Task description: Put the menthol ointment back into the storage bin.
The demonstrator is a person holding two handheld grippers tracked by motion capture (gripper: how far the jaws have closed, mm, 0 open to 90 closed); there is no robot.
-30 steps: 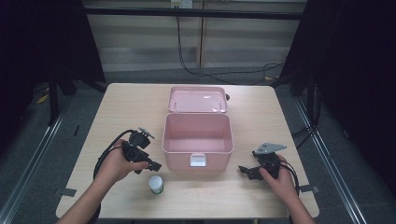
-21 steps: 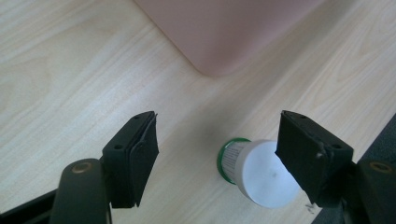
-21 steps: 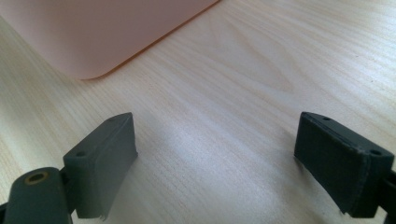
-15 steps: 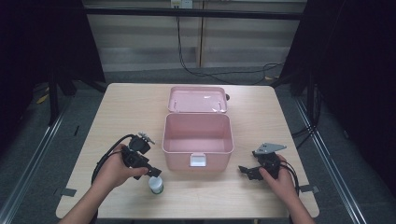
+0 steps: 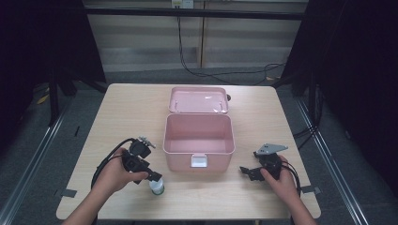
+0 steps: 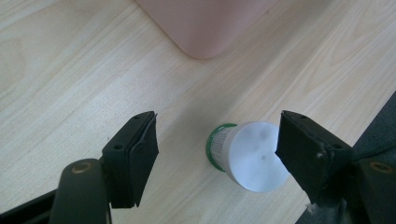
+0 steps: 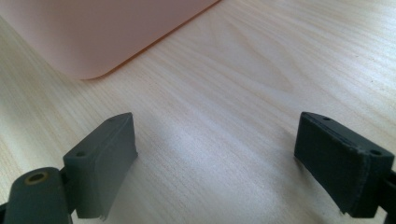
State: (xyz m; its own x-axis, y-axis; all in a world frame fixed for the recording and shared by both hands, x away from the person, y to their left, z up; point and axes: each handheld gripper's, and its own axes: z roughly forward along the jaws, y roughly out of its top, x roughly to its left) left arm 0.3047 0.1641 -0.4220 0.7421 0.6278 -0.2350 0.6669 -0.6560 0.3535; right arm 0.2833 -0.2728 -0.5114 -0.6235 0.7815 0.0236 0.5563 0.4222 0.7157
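My left claw (image 6: 217, 154) is spread wide around the little bottle (image 6: 250, 156), lining up a grab for the pink box (image 5: 199, 140).

The right gripper (image 7: 215, 163) hangs low over the pale, fine-grained wooden table top (image 7: 261, 70), its two black jaws rising from the bottom edge and standing wide apart, bare wood between them and nothing in their grasp. Up in the top left corner sits the rounded lower corner of the pink plastic box (image 7: 88, 32), resting on the wood and throwing a thin dark line of shadow along its base, well clear of both jaws.
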